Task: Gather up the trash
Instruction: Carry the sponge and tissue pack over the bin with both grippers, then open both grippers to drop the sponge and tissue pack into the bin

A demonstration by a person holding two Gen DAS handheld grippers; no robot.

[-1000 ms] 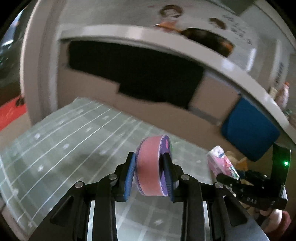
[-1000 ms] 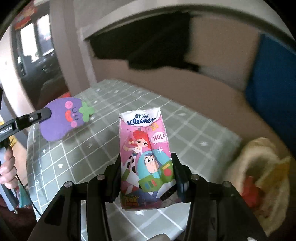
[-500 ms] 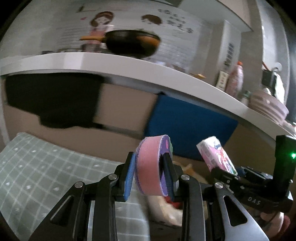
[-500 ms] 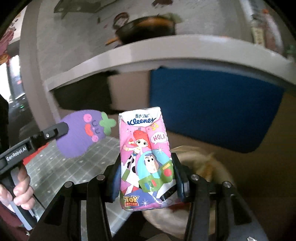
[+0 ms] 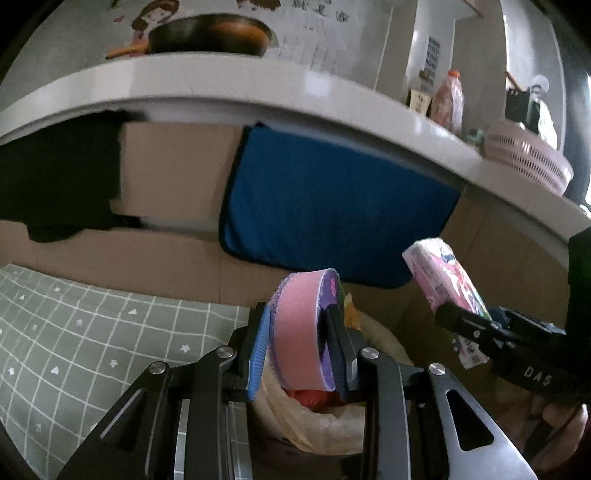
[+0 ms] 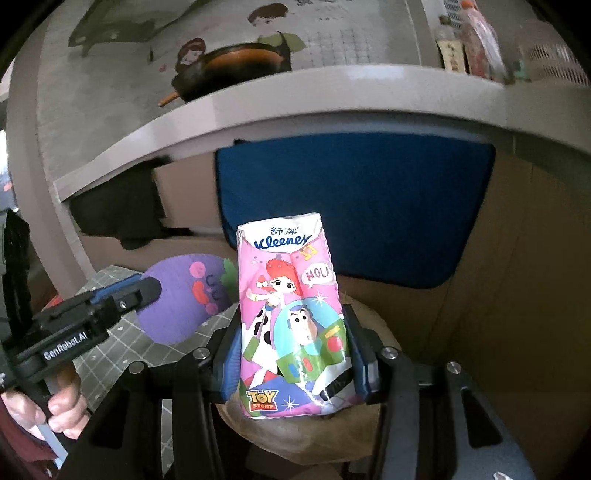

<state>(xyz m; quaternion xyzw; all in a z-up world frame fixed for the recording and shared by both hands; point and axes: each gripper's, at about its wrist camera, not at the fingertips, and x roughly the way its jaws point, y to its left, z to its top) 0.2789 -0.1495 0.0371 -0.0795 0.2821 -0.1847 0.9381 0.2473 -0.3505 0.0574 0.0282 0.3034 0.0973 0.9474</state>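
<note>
My left gripper [image 5: 299, 343] is shut on a purple and pink eggplant sponge [image 5: 301, 332], held above a trash bin lined with a pale plastic bag [image 5: 317, 421]. The sponge also shows in the right wrist view [image 6: 184, 295]. My right gripper [image 6: 295, 354] is shut on a pink Kleenex Toy Story tissue pack [image 6: 291, 314], held over the same bag [image 6: 295, 439]. The pack also shows at the right of the left wrist view [image 5: 447, 288].
A table with a green checked cloth [image 5: 74, 343] lies to the left. Behind stands a white counter [image 5: 258, 85] with a blue cloth [image 5: 332, 210] and a black cloth [image 5: 55, 184] hanging from it. A pan [image 5: 207, 35], a bottle [image 5: 448, 98] and a pink basket [image 5: 528, 158] sit on the counter.
Both grippers have swung right from over the table to above the trash bag, each keeping its object. The blue cloth is now centred in both views.
</note>
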